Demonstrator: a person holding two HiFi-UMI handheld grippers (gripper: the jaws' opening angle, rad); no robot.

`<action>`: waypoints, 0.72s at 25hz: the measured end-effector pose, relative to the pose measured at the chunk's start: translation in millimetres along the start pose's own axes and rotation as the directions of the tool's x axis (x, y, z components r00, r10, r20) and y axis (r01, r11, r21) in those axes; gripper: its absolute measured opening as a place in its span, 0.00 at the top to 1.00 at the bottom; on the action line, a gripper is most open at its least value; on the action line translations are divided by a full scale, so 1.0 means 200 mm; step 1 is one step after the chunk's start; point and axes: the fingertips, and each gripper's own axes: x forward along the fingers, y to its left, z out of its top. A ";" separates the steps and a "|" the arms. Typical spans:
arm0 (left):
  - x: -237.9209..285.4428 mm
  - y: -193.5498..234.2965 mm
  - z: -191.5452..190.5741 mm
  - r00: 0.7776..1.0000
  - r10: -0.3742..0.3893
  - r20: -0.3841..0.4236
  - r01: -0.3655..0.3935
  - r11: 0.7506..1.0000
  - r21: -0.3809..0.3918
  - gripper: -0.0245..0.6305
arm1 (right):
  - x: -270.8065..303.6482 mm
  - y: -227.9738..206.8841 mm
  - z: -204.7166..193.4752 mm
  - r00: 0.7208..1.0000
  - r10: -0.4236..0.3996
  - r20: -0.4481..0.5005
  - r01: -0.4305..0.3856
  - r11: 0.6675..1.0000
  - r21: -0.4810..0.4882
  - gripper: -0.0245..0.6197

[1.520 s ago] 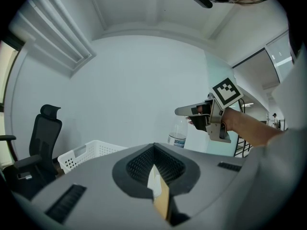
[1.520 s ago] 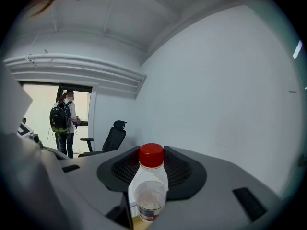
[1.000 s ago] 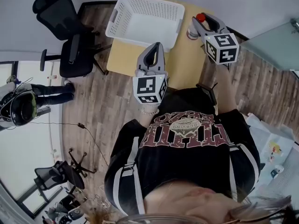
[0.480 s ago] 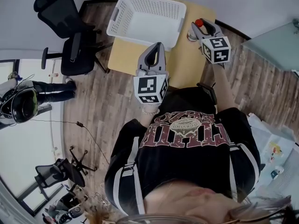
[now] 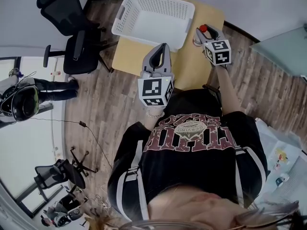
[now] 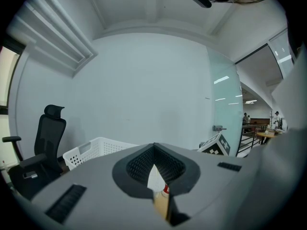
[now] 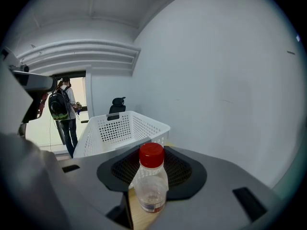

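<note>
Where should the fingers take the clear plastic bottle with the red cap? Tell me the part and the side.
Take the clear plastic bottle with the red cap on its round body, below the tapering shoulder, coming in level from the side, since it is upright. The right gripper has its fingers on either side of it there.

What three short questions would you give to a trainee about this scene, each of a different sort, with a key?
1. True or false: the white basket lies on the floor beside the table.
2. What stands between the jaws of the right tool? A: a cup. B: a clear bottle. C: nothing.
3. Fill the gap: the cap of the bottle is ____ in colour.

Key: 1 false, the basket stands on the table. 2 B. 3 red.
</note>
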 end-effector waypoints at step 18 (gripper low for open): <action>0.00 0.03 0.02 1.000 0.015 0.002 -0.015 1.000 -0.006 0.89 | 0.03 0.05 -0.07 1.000 0.018 -0.005 -0.018 0.999 -0.046 0.72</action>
